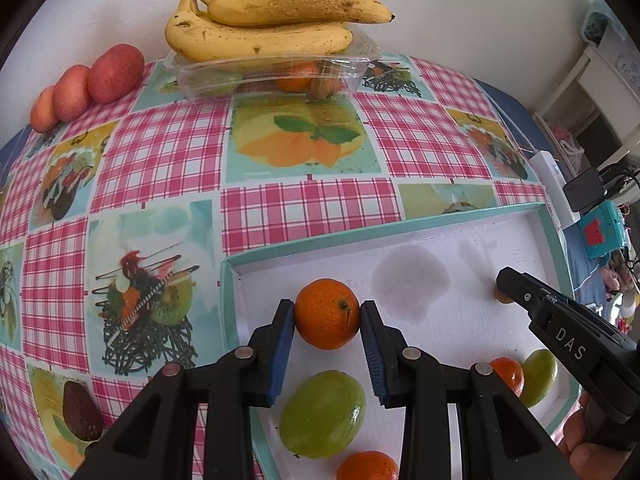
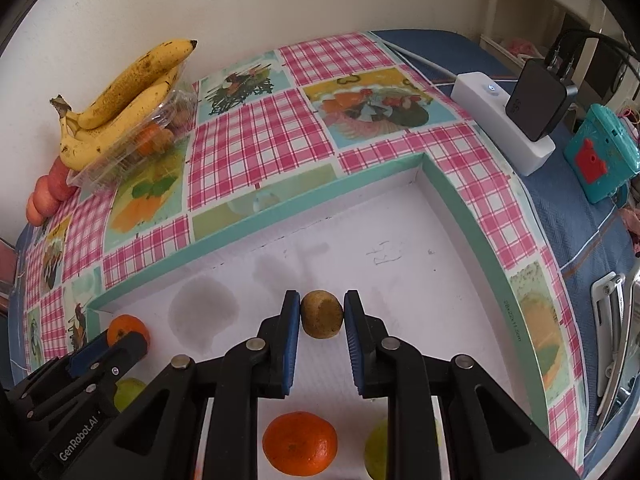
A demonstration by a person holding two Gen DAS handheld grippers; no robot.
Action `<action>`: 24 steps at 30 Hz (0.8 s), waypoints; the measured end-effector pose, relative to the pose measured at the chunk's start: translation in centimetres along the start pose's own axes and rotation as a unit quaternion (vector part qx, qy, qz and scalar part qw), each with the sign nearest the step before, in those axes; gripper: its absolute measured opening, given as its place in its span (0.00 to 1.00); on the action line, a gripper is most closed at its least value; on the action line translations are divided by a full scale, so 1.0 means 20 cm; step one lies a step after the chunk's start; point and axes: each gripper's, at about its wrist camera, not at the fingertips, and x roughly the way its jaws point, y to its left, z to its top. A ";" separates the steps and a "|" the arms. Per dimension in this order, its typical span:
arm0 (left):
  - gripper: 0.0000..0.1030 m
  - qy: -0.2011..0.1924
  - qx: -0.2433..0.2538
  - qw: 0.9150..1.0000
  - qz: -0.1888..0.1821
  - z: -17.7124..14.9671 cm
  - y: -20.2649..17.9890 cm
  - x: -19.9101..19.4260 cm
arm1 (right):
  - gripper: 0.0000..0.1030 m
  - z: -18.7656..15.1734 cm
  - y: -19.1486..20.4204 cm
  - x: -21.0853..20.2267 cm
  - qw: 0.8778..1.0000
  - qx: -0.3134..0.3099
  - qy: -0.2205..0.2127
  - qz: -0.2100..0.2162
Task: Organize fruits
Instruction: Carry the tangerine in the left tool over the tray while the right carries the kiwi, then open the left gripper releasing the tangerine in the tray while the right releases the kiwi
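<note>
1. Over the white floor of the teal-rimmed box lid [image 2: 248,216], your left tongs [image 1: 327,314] pinch a mandarin [image 1: 327,314] — blue pads pressed to both its sides, near the lid's back left corner.
2. Your right tongs [image 2: 322,314] pinch a small brown kiwi [image 2: 322,314] toward the middle of the same lid; both pads touch it.
3. Loose on the lid floor nearer you: a green lime-like fruit [image 1: 323,414], a second mandarin [image 1: 368,466] just below it, and further right another mandarin [image 1: 509,374] touching a second green fruit [image 1: 540,376].
4. At the back of the desk [image 1: 168,152], against the wall, a clear plastic punnet [image 1: 272,74] holds more fruit — an orange one shows through the wall, the rest you cannot make out.
5. A bunch of spotted bananas [image 1: 260,28] lies across the punnet's top.
6. Left of the punnet, three red apples [image 1: 86,86] sit in a touching row by the wall.
7. Off the oilcloth to the right, a white power strip [image 2: 504,136] carries a black charger [image 2: 536,100], with a teal toy [image 2: 600,156] beside it.
8. A wet-looking grey stain [image 2: 204,316] marks the lid floor between the two tongs.
</note>
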 end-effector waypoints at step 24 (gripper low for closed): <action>0.84 -0.045 -0.020 0.998 0.045 0.05 0.05 -0.21 | 0.79 0.02 -0.02 -0.05 1.000 -0.006 -0.013 -0.025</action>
